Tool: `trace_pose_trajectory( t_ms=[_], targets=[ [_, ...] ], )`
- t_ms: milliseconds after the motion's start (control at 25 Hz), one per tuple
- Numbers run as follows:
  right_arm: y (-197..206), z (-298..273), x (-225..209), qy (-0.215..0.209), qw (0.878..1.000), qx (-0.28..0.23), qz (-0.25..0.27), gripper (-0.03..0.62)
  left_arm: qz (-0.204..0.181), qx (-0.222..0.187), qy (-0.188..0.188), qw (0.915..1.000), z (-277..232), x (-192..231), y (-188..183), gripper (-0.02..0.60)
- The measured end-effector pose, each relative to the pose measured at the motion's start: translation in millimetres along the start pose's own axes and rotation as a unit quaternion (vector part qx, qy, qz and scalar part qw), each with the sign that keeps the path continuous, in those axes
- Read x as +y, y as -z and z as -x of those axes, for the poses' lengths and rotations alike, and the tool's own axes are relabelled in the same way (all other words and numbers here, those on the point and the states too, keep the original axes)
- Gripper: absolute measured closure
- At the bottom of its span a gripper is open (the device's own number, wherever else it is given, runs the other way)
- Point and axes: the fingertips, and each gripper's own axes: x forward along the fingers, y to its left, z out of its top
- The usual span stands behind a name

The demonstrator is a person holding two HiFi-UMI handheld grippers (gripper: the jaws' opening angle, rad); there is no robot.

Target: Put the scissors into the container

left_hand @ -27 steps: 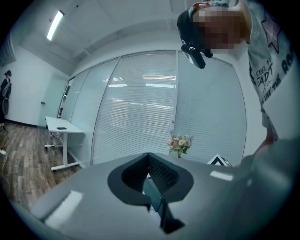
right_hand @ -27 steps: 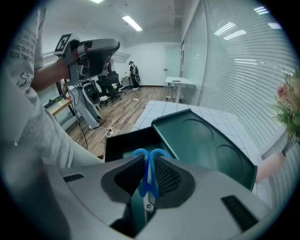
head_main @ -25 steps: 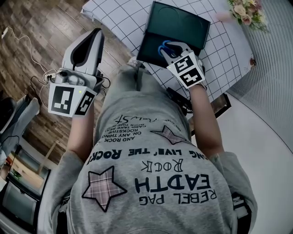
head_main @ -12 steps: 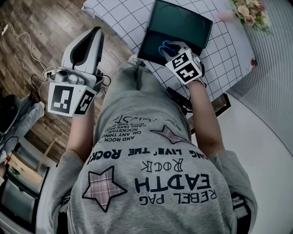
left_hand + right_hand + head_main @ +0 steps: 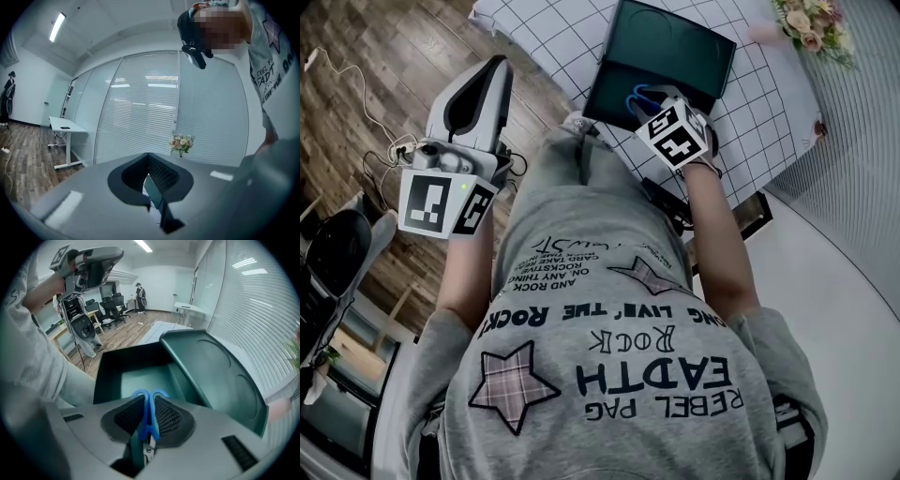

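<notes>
Head view: sweatshirt [image 5: 609, 375] print, upside down, reads "REBEL PAG", "EADTH", "ROCK". Right gripper [image 5: 649, 99] tilts steeply down over open container [image 5: 675, 47] on checked tablecloth [image 5: 769, 103]. Left gripper [image 5: 500, 64] held out level over wood floor.

Left gripper view: left gripper [image 5: 148, 157] jaws closed together, nothing between; flowers [image 5: 182, 143] beyond.

Right gripper view: right gripper [image 5: 149, 397] clamps scissors [image 5: 148, 418]; blue handle loops jut past jaw tips, above container [image 5: 140, 376] interior.

The container [image 5: 619, 89] sits on the tabletop [image 5: 769, 103], at its near edge. Its lid [image 5: 675, 47] stands open on the far side. The scissors [image 5: 149, 425] are between the jaws of the right gripper [image 5: 149, 401], above the inside of the container. The flowers [image 5: 806, 21] stand at the far right of the tabletop. The left gripper [image 5: 492, 75] is off to the left, above the floor [image 5: 356, 103].
</notes>
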Motion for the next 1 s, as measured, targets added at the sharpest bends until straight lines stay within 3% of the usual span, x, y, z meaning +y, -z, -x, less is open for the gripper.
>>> trace_pose_trajectory(
  t_ms=[600, 1000],
  targets=[
    [4.4, -8.0, 0.4, 0.008, 1.0, 0.025, 0.016, 0.516, 0.001, -0.002, -0.003, 1.0, 5.4, 1.9, 0.4, 0.574],
    [-3.7, 0.3, 0.3, 0.011, 1.0, 0.009, 0.009, 0.516, -0.002, -0.004, 0.001, 1.0, 6.6, 1.2, -2.8, 0.574]
  ],
)
